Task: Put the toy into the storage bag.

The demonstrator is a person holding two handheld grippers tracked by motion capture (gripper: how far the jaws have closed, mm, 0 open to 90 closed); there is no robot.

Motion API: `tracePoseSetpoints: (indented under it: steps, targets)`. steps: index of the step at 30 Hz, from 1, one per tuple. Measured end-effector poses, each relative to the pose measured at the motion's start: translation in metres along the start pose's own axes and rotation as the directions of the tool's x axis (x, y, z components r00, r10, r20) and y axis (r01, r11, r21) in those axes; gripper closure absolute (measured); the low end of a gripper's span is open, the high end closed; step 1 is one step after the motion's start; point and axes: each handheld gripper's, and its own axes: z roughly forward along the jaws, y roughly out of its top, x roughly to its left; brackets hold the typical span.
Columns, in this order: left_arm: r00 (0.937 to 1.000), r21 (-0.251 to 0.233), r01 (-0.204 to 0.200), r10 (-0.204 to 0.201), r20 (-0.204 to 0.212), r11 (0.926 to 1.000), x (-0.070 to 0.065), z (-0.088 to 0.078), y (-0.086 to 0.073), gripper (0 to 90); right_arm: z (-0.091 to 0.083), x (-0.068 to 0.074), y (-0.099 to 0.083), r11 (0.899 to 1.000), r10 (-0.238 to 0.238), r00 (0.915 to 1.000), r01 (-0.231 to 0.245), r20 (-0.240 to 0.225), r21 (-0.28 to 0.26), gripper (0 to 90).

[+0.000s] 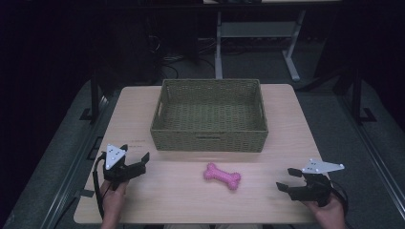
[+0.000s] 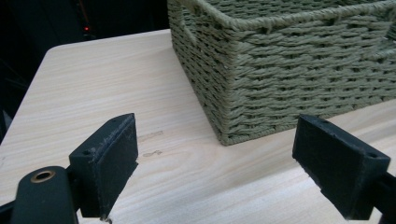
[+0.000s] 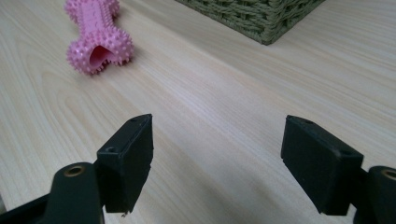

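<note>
A pink spiked bone toy (image 1: 222, 176) lies on the wooden table (image 1: 181, 200), in front of a woven olive basket (image 1: 210, 139). My left gripper (image 1: 135, 157) stands open at the table's front left, with nothing between its jaws. In the left gripper view the open jaws (image 2: 215, 163) face the basket's near corner (image 2: 224, 93). My right gripper (image 1: 288, 179) is open at the front right, pointing left toward the toy. From the right gripper view, the toy (image 3: 95, 32) lies ahead to the upper left of the empty jaws (image 3: 217, 161), well apart from them.
The basket (image 3: 252, 14) is empty and stands at the middle back of the table. Past the table's far edge are a dark floor, cables and a desk frame (image 1: 253, 33). Bare tabletop (image 2: 93, 84) stretches left of the basket.
</note>
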Motion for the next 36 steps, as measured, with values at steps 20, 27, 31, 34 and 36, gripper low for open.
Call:
tracePoseSetpoints:
  steps: [20,27,31,34,36]
  targets:
    - [0.9999,-0.004,0.012,-0.012,-0.010,0.9999,0.004,-0.002,-0.001,13.6,0.001,0.016,0.041,0.994,-0.105,0.9936,0.106,-0.043,0.039,20.1]
    - [0.9997,-0.002,0.020,-0.020,-0.013,0.9998,0.008,-0.003,-0.002,13.7,0.006,0.023,0.065,0.984,-0.155,0.9844,0.161,-0.083,0.071,19.9]
    - [0.9997,-0.004,0.018,-0.018,-0.014,0.9998,0.007,-0.003,-0.002,13.7,0.013,0.029,0.080,0.977,-0.181,0.9773,0.192,-0.110,0.092,19.5]
    - [0.9998,-0.008,0.019,-0.019,-0.011,0.9998,0.007,-0.003,-0.001,13.7,0.016,0.033,0.086,0.974,-0.191,0.9732,0.204,-0.128,0.100,19.4]
    - [0.9997,-0.002,0.020,-0.020,-0.015,0.9998,0.007,-0.003,-0.002,13.7,0.018,0.035,0.089,0.971,-0.197,0.9702,0.213,-0.140,0.105,19.4]
